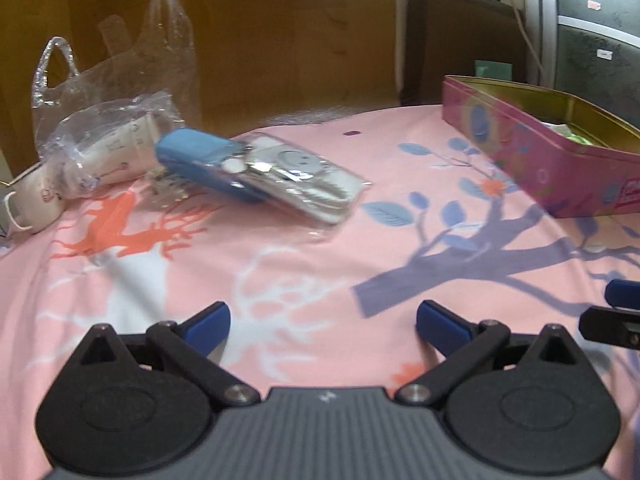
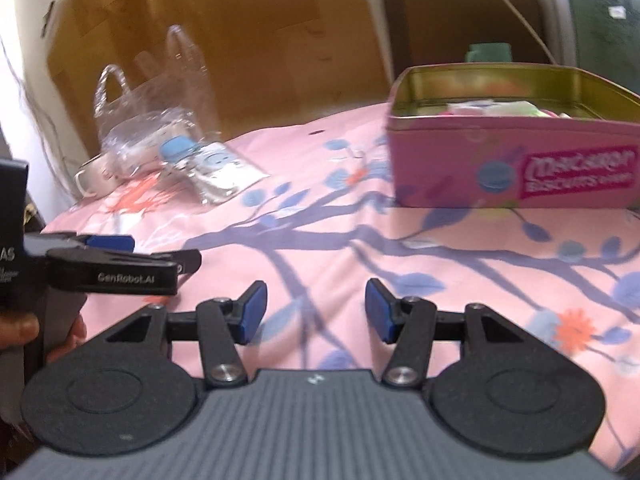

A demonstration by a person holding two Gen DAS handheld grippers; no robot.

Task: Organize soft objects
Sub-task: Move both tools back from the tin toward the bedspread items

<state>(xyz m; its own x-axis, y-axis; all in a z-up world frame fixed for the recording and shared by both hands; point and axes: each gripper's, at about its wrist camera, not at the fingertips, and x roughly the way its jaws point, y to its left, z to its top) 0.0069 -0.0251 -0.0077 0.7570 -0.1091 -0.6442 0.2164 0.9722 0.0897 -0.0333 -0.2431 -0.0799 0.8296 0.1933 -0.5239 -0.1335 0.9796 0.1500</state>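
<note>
Left gripper jaws held apart, nothing between; wrapped blue pack (clear plastic) seen well ahead on pink sheet. Right gripper jaws apart, empty.

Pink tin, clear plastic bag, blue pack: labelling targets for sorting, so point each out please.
pink tin (image 2: 512, 156), right wrist view, front wall.
clear plastic bag (image 1: 120, 76), left wrist view, upper body.
blue pack (image 1: 192, 148), left wrist view, top face.

A: The biscuit tin? Metal, pink printed outside, brassy gloss inside.

B: The plastic bag is clear, crinkled, shiny. The bedsheet is matt printed cloth, smooth.

A: Behind stands dull brown cardboard.
</note>
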